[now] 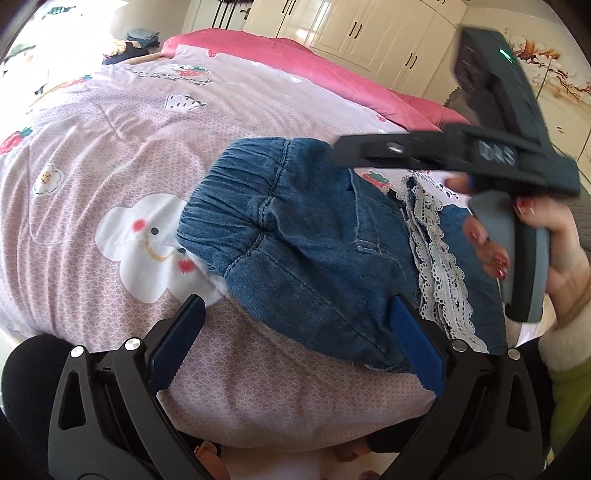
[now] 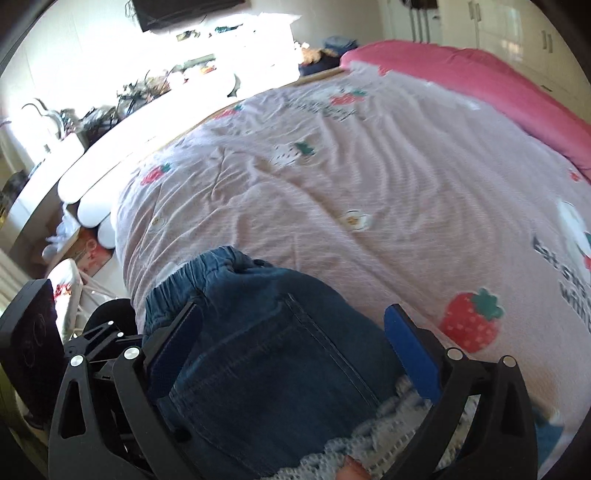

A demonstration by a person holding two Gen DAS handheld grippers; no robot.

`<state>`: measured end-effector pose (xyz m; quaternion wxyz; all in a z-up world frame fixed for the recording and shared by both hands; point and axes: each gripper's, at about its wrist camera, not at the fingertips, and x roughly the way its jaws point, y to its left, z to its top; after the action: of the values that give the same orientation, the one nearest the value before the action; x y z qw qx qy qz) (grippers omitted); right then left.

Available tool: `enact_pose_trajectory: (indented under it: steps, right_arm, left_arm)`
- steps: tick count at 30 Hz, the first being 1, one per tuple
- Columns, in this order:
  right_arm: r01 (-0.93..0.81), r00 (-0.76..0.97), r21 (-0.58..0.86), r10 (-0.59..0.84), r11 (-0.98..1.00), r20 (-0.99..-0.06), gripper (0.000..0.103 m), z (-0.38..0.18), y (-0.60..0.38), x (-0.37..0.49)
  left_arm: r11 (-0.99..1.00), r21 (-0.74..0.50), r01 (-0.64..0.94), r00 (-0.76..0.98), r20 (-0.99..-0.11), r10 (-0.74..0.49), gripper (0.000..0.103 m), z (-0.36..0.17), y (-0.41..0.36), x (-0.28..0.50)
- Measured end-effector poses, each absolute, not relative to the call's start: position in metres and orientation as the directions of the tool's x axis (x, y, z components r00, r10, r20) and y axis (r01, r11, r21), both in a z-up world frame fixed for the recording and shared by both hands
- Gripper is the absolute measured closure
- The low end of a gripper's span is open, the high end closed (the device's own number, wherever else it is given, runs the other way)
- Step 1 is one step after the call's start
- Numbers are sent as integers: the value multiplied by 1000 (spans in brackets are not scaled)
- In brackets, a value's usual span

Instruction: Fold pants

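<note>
Small blue denim pants (image 1: 306, 243) with an elastic waistband and white lace trim (image 1: 439, 258) lie folded in a bundle on the pink strawberry-print quilt (image 1: 110, 147). My left gripper (image 1: 299, 328) is open just in front of the bundle, its right pad (image 1: 417, 347) at the denim's near edge, gripping nothing. My right gripper (image 2: 295, 332) is open above the pants (image 2: 266, 350), fingers spread on either side of the denim. In the left wrist view the right gripper's body (image 1: 491, 155), held by a hand, hovers over the bundle's far right side.
A pink blanket (image 1: 295, 55) lies along the bed's far side, with cream wardrobes (image 1: 369, 29) behind. A white bench and cluttered shelf (image 2: 110, 147) stand by the bed's left edge. A dark object (image 1: 29, 369) is at lower left.
</note>
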<state>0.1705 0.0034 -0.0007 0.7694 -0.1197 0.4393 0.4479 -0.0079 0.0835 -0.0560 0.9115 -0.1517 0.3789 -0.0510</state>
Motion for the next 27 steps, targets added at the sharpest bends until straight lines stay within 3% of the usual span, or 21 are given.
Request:
enact_pose_trajectory:
  steps: [7,8,9,10,17,18,20,21,22,24,27]
  right_arm:
    - [-788,-20,355,555,503,-832,7,-24,55,194]
    - [-764,-67,408,568,500,-820,12,-31,58,198]
    - [-751,-98,439,574,493,-813,50,-35,61,200]
    - [-748,-110,436,555,500,-825,63,-41,64,199]
    - [-749,-96,479,641,457,-761,73,-16,39,197]
    - [-749,-93,487,656,450,-749,73,-10,34,197]
    - [-749,-85,496,677,440,-731,73,-2,27,197]
    - [-751,-82,498,687,434,-722,73,1,24,195]
    - [-752,-78,500,695,430,-715,73,5,20,193]
    - [-756,-75,510,719,411,-690,73,14,9,189]
    - [-761,-51,511,747,401,-663,73,27,-6,186]
  left_arm:
    - [946,-325,-1,724,-652,-223,10,-57,90,-3]
    - [943,-333,1,725,-649,-230,10,-57,91,-2]
    - [941,-337,1,726,-647,-233,10,-58,92,0]
    - [940,-340,-1,728,-645,-233,10,-58,93,1]
    - [897,-441,-9,724,-622,-299,10,-64,110,16]
    - [885,-466,-15,721,-618,-313,14,-64,114,18]
    - [866,-499,-3,717,-605,-347,38,-63,118,24]
    - [856,-517,20,714,-591,-374,58,-62,118,25]
    - [845,-533,37,706,-585,-400,65,-61,116,28]
    - [828,-557,71,707,-558,-436,77,-57,114,28]
    - [826,-551,119,725,-520,-451,81,-47,111,27]
